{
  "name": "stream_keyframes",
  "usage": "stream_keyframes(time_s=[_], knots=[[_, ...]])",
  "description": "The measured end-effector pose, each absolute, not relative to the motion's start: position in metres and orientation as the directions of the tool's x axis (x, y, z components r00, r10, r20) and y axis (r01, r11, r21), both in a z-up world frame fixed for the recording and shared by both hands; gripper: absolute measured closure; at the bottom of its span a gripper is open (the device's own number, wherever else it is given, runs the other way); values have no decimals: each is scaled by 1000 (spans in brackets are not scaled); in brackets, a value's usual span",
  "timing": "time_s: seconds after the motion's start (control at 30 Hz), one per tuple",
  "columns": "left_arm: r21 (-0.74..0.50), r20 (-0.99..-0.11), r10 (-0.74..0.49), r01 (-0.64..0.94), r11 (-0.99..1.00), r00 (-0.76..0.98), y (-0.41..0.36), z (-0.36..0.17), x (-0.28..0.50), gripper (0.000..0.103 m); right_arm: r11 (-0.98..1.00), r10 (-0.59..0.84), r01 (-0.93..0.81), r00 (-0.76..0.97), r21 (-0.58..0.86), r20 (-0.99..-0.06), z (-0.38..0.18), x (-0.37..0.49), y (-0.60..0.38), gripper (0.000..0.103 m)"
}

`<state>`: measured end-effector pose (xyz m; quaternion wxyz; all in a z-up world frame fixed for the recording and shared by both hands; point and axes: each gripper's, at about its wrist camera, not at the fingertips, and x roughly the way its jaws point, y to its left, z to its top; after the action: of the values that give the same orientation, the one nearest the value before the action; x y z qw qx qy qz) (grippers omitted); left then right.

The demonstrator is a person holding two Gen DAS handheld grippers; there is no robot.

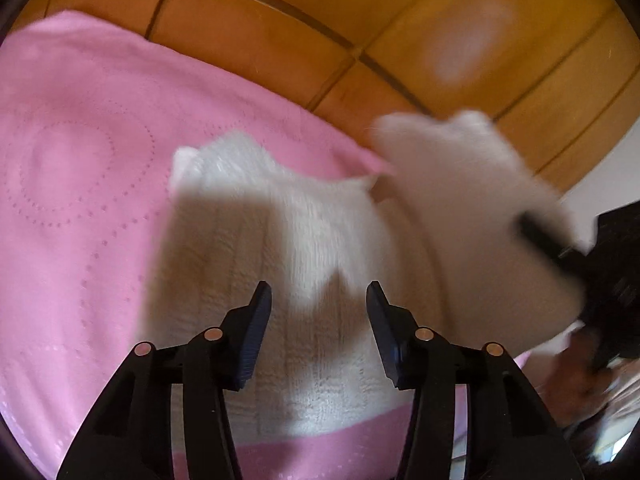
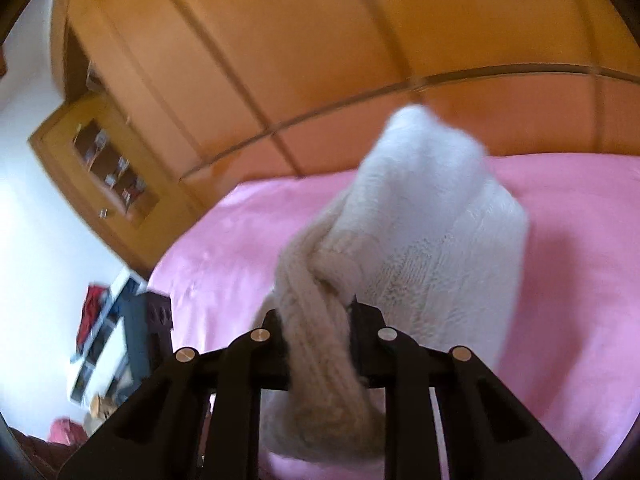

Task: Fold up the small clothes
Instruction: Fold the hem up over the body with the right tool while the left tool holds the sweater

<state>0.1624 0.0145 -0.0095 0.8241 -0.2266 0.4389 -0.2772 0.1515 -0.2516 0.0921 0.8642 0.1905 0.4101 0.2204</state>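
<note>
Two claws in play. My right claw (image 2: 316,320) is clamped on a bunched, twisted edge of the white knit garment (image 2: 420,232), lifting that end up off the pink bedspread (image 2: 580,240). My left claw (image 1: 319,320) is wide open with nothing in it, hovering over the part of the garment (image 1: 280,248) lying flat on the bedspread (image 1: 80,160). The left view also shows the raised flap off to the right, blurred, with the other claw (image 1: 560,248) behind it. Wooden headboard (image 1: 280,32) beyond.

Judgement: mid-fold, carrying the lifted end over the flat half.

To do it well:
- Pin the flat half with the left claw near the intended crease so the base doesn't drag.
- The grip is on a rope-like twist; the flap will likely land rumpled. Shake it out or lay it down slowly.
- Line up edges before letting go.
- Knit looks soft and stretchy; avoid pulling hard.
</note>
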Motion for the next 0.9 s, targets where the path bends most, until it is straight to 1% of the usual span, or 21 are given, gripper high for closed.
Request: stream_keyframes(time_s=[0.03, 0.07, 0.1, 0.17, 0.23, 0.3, 0.37, 0.4, 0.47, 0.53, 0.57, 0.6, 0.63, 0.67, 0.7, 0.73, 0.8, 0.83, 0.87, 0.9], knots=[[-646, -570, -675, 253, 720, 468, 24, -7, 164, 55, 834, 540, -241, 540, 496, -645, 81, 154, -233, 86], [-668, -549, -691, 250, 701, 470, 31, -5, 165, 51, 835, 542, -246, 526, 492, -655, 75, 155, -226, 86], [-691, -528, -708, 247, 679, 469, 38, -4, 166, 42, 839, 538, -250, 505, 483, -674, 63, 155, -214, 86], [-729, -493, -734, 238, 642, 467, 48, -5, 168, 36, 855, 517, -259, 491, 449, -701, 49, 152, -201, 86], [-759, -473, -762, 236, 607, 443, 50, -7, 171, 35, 868, 496, -269, 488, 417, -719, 40, 146, -194, 85], [-778, -459, -780, 232, 584, 426, 51, -8, 171, 28, 877, 481, -292, 500, 382, -721, 43, 140, -192, 83], [-800, -440, -802, 230, 554, 403, 42, -11, 175, 26, 855, 518, -317, 494, 410, -698, 50, 135, -200, 64], [-815, -430, -815, 221, 536, 389, 37, -13, 179, 23, 845, 534, -324, 497, 425, -684, 54, 132, -203, 60], [-828, -428, -823, 202, 523, 373, 28, -15, 188, 22, 823, 567, -333, 514, 459, -644, 66, 122, -217, 48], [-846, -416, -841, 191, 497, 347, 20, -16, 195, 22, 806, 583, -303, 554, 508, -595, 74, 107, -249, 42], [-851, -412, -846, 189, 490, 337, 18, -17, 199, 19, 814, 564, -271, 580, 514, -587, 73, 100, -266, 42], [-851, -418, -845, 183, 492, 333, 14, -18, 203, 17, 837, 523, -227, 598, 497, -607, 67, 97, -280, 42], [-850, -425, -844, 176, 497, 327, 11, -20, 206, 17, 865, 471, -173, 603, 471, -644, 58, 97, -291, 42], [-853, -430, -846, 166, 495, 314, 7, -21, 210, 17, 887, 414, -90, 589, 453, -694, 42, 98, -307, 49], [-861, -428, -854, 154, 485, 297, 2, -23, 215, 17, 879, 409, -42, 575, 474, -708, 32, 97, -319, 52], [-871, -422, -862, 139, 471, 280, -4, -24, 219, 17, 865, 421, -23, 578, 502, -699, 27, 94, -328, 53], [-879, -414, -868, 129, 460, 274, -11, -23, 226, 17, 862, 402, 2, 607, 508, -685, 27, 87, -340, 52], [-872, -427, -863, 130, 472, 271, -16, -21, 230, 17, 855, 407, 5, 614, 519, -676, 26, 87, -343, 52], [-861, -447, -852, 127, 492, 272, -22, -20, 235, 24, 850, 412, 5, 616, 526, -672, 25, 87, -344, 52], [-851, -465, -844, 127, 510, 267, -24, -20, 238, 35, 852, 415, 1, 609, 524, -676, 22, 88, -343, 52]])
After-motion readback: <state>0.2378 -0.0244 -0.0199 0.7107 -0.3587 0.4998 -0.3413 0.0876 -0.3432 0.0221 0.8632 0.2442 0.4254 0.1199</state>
